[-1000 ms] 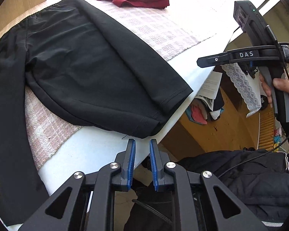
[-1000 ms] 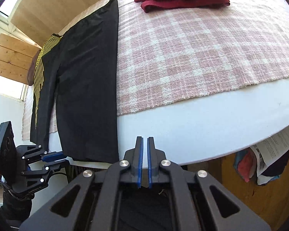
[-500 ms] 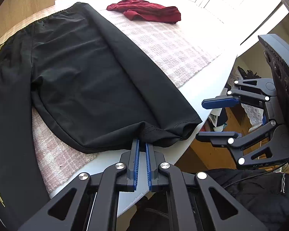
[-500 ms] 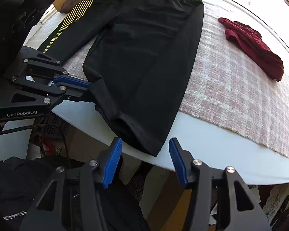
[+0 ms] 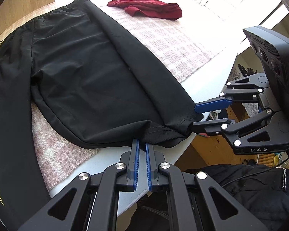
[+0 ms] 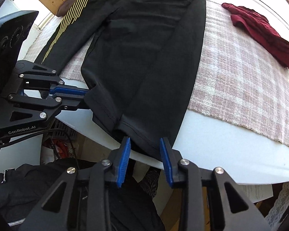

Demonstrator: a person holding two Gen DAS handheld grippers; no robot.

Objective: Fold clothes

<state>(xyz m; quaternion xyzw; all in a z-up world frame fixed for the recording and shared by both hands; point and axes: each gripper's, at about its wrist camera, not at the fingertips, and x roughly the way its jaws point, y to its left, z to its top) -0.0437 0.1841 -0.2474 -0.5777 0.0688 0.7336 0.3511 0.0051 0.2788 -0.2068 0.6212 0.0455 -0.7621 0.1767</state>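
Black track trousers [image 5: 90,80] lie spread across a pink-and-white checked cloth [image 5: 175,44] on a white table [image 5: 206,88], their leg ends reaching the near edge, where two hand-held grippers meet them. At far left, one leg carrying thin yellow stripes [image 6: 71,17] runs along the cloth; the other leg lies beside it, its hem [image 5: 163,132] at the table edge and partly past it.

The left gripper [image 5: 142,144] has its blue pads drawn together on the inner corner of that hem, with the black fabric pinched at its fingertips; in the right wrist view the same gripper [image 6: 84,99] reaches in from the side, clamped on the cloth's edge.

The right gripper [image 6: 145,144] stands at the hem's outer corner with its jaws closing; the fabric lies between the blue pads, which stand apart and do not press on it. From the left wrist view it [image 5: 194,116] comes in from the right, one finger above the hem corner and one below.

At far right, well apart from the trousers, a crumpled dark red garment [image 5: 146,6] rests on the checked cloth near the table's far edge.
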